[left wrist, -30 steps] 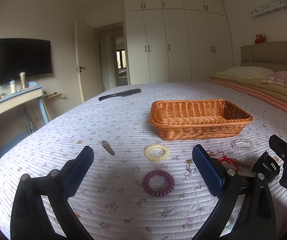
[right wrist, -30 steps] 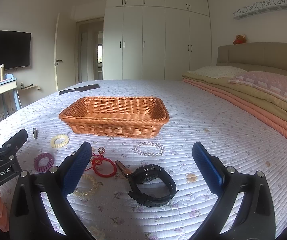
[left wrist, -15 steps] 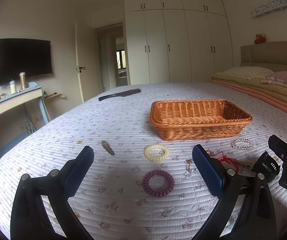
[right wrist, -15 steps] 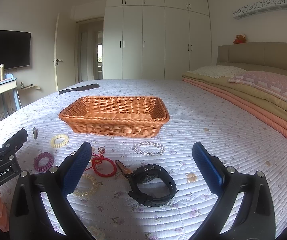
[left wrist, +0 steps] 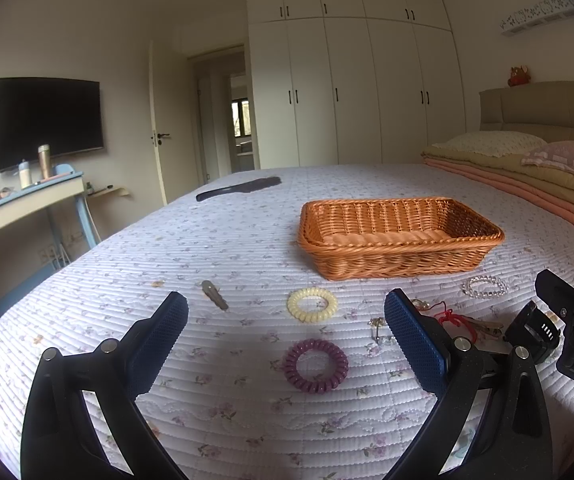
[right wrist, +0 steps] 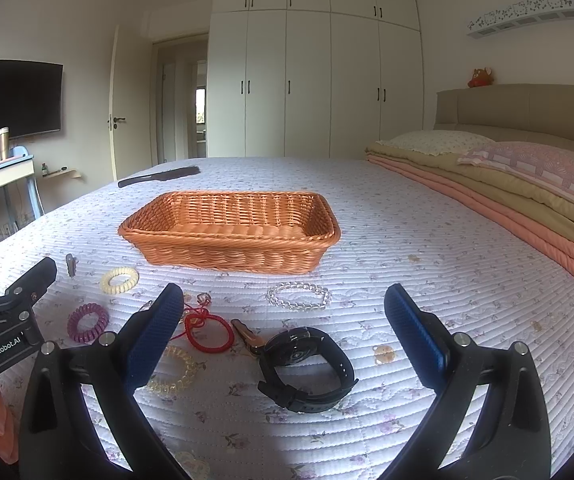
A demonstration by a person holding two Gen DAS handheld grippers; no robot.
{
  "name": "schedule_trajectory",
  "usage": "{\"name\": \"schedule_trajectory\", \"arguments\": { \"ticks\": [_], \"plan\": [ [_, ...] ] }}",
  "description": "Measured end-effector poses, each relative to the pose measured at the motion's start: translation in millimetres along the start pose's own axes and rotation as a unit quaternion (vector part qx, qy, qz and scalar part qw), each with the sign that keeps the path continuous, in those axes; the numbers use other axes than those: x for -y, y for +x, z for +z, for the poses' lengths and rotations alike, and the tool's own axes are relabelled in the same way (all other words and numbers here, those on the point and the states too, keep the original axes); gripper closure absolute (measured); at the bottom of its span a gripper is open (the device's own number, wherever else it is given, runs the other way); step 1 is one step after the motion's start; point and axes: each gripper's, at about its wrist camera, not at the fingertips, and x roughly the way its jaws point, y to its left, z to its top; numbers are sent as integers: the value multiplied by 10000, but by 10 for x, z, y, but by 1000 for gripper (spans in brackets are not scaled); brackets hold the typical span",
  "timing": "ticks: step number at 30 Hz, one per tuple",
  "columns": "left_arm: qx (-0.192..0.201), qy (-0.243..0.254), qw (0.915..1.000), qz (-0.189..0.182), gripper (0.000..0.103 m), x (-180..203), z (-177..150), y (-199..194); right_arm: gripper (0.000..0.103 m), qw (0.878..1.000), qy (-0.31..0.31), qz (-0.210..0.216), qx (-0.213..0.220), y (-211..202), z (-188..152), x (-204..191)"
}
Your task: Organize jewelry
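Observation:
An orange wicker basket (left wrist: 401,236) (right wrist: 231,236) stands with nothing in it on the quilted bed. In front of it lie a cream coil hair tie (left wrist: 312,304) (right wrist: 119,280), a purple coil hair tie (left wrist: 315,365) (right wrist: 87,322), a clear bead bracelet (left wrist: 485,287) (right wrist: 299,296), a red cord bracelet (right wrist: 207,330), a black watch (right wrist: 307,364), an amber coil tie (right wrist: 173,372) and a small hair clip (left wrist: 215,294). My left gripper (left wrist: 285,338) hovers open over the purple tie. My right gripper (right wrist: 285,334) hovers open over the watch.
A dark comb (left wrist: 239,189) lies far back on the bed. Folded blankets and pillows (right wrist: 507,184) are stacked along the right. A desk (left wrist: 15,204) with bottles and a wall TV (left wrist: 47,120) stand off the bed's left edge. A small gold charm (right wrist: 384,354) lies right of the watch.

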Motion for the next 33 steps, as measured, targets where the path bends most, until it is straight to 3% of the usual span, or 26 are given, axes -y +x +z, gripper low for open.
{"name": "schedule_trajectory", "arguments": {
  "ticks": [33],
  "plan": [
    [-13, -68, 10000, -9, 7, -24, -6, 14, 7, 10000, -51, -18, -70, 9, 0, -19]
  ]
}}
